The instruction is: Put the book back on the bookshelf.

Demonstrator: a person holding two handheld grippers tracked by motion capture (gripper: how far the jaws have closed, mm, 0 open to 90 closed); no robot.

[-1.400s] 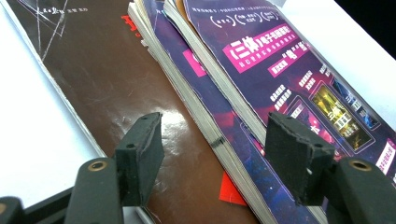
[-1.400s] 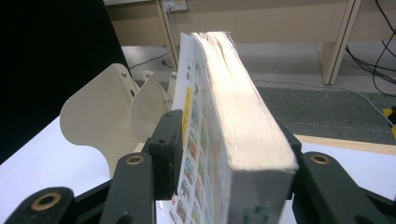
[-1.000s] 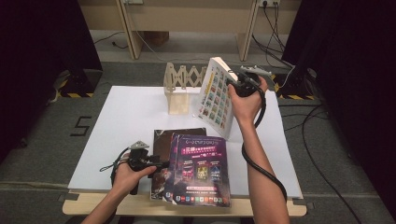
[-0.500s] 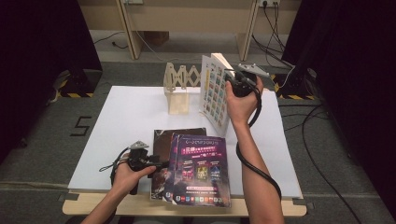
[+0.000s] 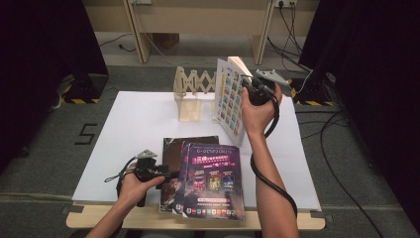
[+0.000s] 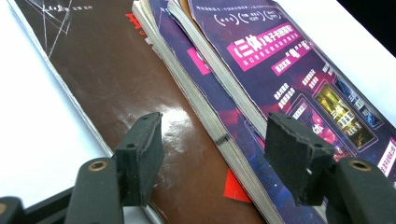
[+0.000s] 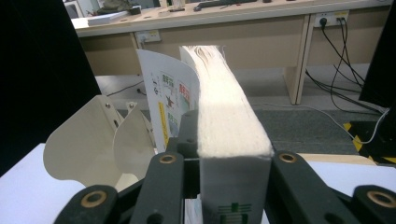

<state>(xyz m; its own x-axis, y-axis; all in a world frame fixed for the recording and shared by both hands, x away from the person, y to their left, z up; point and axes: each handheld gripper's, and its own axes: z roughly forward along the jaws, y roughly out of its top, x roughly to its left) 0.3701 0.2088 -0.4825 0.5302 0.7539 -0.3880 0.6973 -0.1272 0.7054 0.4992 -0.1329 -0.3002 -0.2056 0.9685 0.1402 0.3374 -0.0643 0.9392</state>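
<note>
Since 1 second ago we turned the white book edge-on toward rack | right gripper clamped on it | left gripper gaping, empty, over 3 books

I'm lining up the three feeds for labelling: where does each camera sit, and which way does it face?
High view: above the person's side, looking forward and down on the table; both forearms show.
Left gripper view: rides the left gripper, facing the stacked books; open jaws show.
Right gripper view: rides the right gripper, facing the wooden rack along the clamped thick book.
The high view also shows the thick book.
</note>
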